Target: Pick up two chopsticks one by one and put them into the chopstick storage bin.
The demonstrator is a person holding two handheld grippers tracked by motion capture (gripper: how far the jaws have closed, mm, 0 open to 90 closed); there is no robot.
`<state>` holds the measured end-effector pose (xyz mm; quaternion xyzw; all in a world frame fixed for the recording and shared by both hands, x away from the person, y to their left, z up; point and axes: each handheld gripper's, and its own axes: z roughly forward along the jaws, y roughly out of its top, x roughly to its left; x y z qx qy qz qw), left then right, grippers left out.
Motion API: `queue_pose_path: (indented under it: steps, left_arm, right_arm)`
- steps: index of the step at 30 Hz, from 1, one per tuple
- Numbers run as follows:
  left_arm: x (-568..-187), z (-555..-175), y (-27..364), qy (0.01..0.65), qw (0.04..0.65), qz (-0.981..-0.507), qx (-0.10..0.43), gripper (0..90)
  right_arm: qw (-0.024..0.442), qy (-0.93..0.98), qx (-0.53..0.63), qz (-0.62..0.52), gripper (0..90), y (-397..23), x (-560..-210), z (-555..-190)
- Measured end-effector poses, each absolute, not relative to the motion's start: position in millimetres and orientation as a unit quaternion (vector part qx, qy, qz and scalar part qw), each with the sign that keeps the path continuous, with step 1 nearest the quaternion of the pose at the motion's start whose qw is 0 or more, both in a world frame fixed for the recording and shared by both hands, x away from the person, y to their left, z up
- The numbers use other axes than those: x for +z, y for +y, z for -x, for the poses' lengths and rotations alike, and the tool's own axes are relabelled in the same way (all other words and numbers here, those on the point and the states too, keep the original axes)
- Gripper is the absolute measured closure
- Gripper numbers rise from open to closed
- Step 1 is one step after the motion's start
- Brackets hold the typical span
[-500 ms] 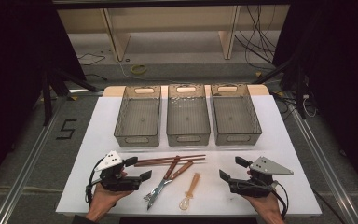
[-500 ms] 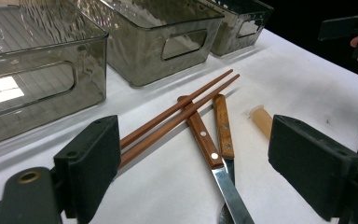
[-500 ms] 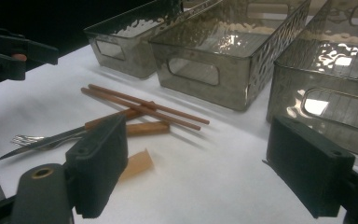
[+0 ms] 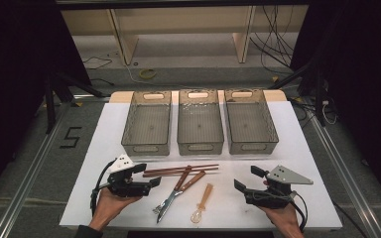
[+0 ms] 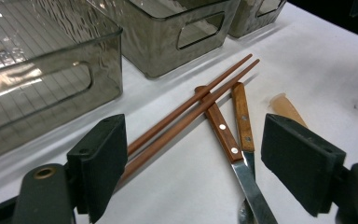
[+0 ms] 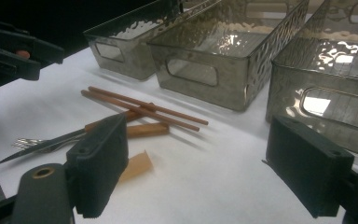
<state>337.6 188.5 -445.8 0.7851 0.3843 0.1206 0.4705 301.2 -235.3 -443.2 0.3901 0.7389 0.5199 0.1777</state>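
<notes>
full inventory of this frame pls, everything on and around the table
bins: 3, smoky clear, empty, in a row at the table's far side
chopsticks: 2, brown, side by side before the bins
knife and fork: 1 each, wooden handles, crossing under the chopsticks
small whisk: 1, amber handle, near edge
table: 1, white top
cables: several, on the floor behind
left claw: open, black, hand-held
right claw: open, black, hand-held

Dim room, lit table (image 4: 129, 208); glare on bins (image 6: 233, 42); claw views soft at edges.
</notes>
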Motion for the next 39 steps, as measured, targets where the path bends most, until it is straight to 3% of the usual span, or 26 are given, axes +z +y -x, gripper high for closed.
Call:
queue_pose_path:
  steps: [16,39]
  left_arm:
    - [-435.5,-392.8,167.8,0.318,0.368,-0.866,0.116,24.9]
    - [-446.4,-431.6,139.8,0.243,0.263,-0.929,0.091,43.3]
  right_arm:
    - [0.165,0.745,0.519,-0.384,22.2,-232.7,-444.9,-302.7]
    - [0.150,0.753,0.518,-0.378,23.0,-230.0,-446.6,-303.8]
